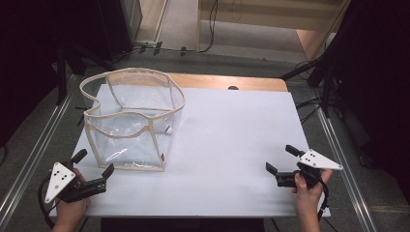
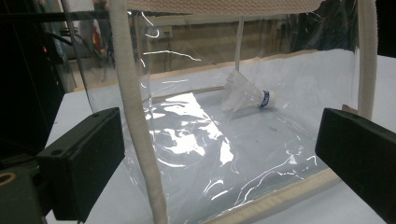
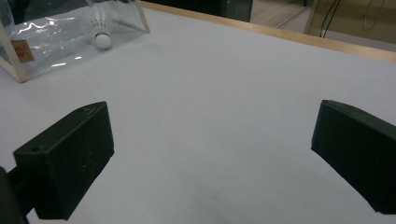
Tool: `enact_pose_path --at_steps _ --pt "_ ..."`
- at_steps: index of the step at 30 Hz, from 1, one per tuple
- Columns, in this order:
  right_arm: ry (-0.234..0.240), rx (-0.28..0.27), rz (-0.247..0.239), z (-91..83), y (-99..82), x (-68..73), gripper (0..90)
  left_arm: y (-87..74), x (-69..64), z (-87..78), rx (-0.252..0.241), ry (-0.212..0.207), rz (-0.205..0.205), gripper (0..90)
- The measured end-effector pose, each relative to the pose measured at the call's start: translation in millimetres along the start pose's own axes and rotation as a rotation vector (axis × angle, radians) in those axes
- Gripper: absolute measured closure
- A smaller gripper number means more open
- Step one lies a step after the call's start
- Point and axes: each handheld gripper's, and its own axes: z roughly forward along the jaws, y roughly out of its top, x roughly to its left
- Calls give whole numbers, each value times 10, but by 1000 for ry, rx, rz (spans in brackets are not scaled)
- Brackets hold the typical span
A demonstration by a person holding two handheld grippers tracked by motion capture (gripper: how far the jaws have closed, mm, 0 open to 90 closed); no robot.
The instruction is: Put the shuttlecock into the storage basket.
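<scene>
Two grippers, the left gripper (image 1: 93, 163) and right gripper (image 1: 281, 160), gaped empty at the frame's lower corners. Left of centre stood the clear bag (image 1: 130, 121), one shuttlecock (image 2: 246, 94) inside; it looked light, floppy and slippery, best pinched by its stiffer fabric trim (image 2: 136, 121).

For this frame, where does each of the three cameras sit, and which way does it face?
High view: above the person's side, looking forward and down on the white table; shows both hands, the left gripper and right gripper.
Left gripper view: rides the left gripper, facing the clear bag close up, between its two open black jaws.
Right gripper view: rides the right gripper, looking low across the table toward the bag's corner, between its open jaws.
Shared: both gripper views show the shuttlecock inside the bag.
</scene>
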Motion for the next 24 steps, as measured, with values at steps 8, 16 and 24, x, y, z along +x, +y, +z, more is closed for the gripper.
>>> enact_pose_path --at_steps 8,16,24 --pt "-18 -9 18 -83 -112 -116 0 0 1 1 1 0 0 22" --pt "-39 -14 50 -166 -226 -240 0 -1 9 -6 -2 -3 -6 21" --pt "-53 -35 84 -247 -292 -334 0 0 12 -4 -1 -5 -5 22"
